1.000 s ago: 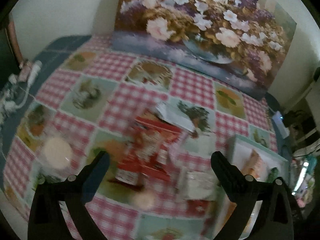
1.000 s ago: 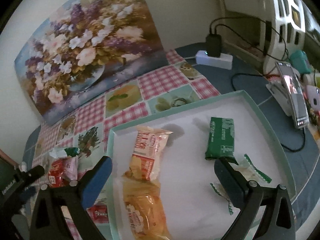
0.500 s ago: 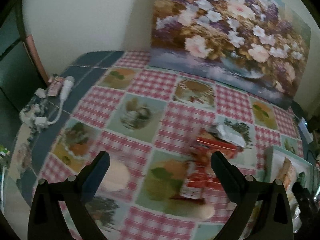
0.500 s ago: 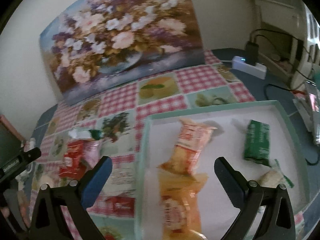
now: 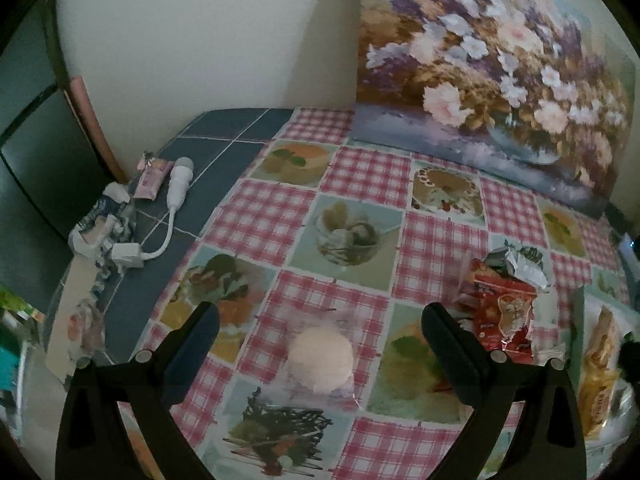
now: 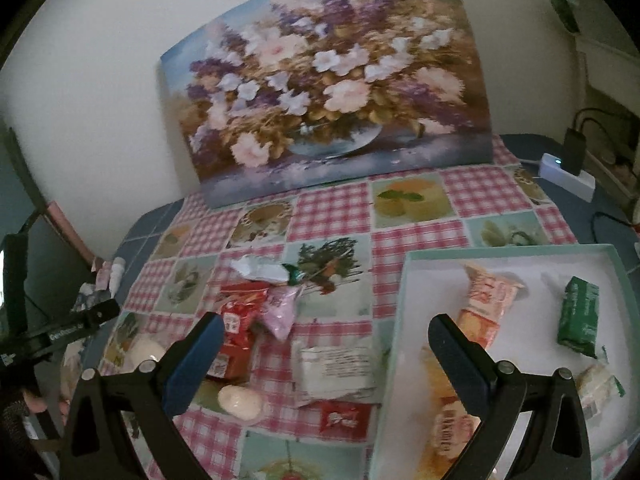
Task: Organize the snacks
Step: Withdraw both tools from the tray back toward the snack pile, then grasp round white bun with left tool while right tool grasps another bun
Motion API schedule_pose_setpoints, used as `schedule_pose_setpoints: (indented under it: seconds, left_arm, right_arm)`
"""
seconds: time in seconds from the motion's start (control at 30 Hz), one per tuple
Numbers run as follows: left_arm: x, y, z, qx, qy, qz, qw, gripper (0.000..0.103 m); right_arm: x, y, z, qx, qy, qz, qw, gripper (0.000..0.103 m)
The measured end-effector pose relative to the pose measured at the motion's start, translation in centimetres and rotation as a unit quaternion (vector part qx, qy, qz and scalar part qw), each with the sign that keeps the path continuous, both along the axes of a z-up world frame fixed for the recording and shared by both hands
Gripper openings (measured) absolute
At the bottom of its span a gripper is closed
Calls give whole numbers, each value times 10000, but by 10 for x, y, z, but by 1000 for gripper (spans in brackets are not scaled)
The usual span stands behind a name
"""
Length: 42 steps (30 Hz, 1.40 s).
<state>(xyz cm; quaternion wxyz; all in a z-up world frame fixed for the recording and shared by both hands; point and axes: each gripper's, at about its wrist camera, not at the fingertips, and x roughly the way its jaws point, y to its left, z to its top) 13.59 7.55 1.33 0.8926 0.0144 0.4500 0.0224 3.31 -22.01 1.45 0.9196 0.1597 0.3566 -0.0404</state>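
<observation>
Left wrist: charger cable [image 5: 168, 220] beside tablecloth [image 5: 360, 184].

A red-and-white checked tablecloth [image 5: 360, 176] lies under a red snack packet [image 5: 505, 316], pale-green tray [image 6: 404, 280] and green packet [image 6: 579, 316].

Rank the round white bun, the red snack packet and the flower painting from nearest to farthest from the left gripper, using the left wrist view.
1. Round white bun: between the open fingers of the left gripper.
2. Red snack packet: right, beyond the right finger.
3. Flower painting: far back against the wall.
</observation>
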Motion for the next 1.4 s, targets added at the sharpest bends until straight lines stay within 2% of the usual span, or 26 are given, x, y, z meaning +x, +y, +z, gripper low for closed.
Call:
schedule_pose_setpoints:
  seconds: [0.17, 0.43, 0.63, 0.77, 0.97, 1.07, 1.13, 1.17, 1.27, 1.4]
  left_arm:
    - [-2, 25, 1, -125, -7, 165, 9998, 101]
    - [-2, 54, -14, -398, 256, 429, 9980, 101]
    - [6, 37, -30, -404, 594, 114, 9974, 100]
    - [12, 25, -45, -432, 871, -104, 9952, 100]
    - [19, 15, -67, -402, 1233, -207, 9913, 100]
    - [23, 11, -77, -404, 1374, -232, 9894, 100]
    - [25, 8, -85, -385, 1470, -245, 9881, 99]
    - [26, 7, -89, -374, 1516, -241, 9874, 99]
    - [28, 6, -99, -411, 1656, -204, 9851, 85]
    - [29, 7, -107, -456, 1756, -145, 9833, 84]
  right_arm:
    - [7, 20, -3, 19, 135, 207, 9997, 103]
    - [20, 60, -14, -206, 460, 741, 9960, 100]
    - [27, 74, -38, -171, 933, 920, 9912, 93]
    - [30, 83, -51, -251, 1205, 1011, 9872, 84]
    - [32, 99, -68, -477, 1503, 1188, 9803, 83]
    - [33, 106, -76, -585, 1640, 1256, 9767, 75]
    - [34, 108, -81, -620, 1725, 1284, 9746, 74]
    - [34, 109, -83, -640, 1749, 1288, 9740, 73]
    - [36, 109, -87, -702, 1795, 1277, 9729, 67]
    - [38, 110, -90, -735, 1834, 1257, 9722, 61]
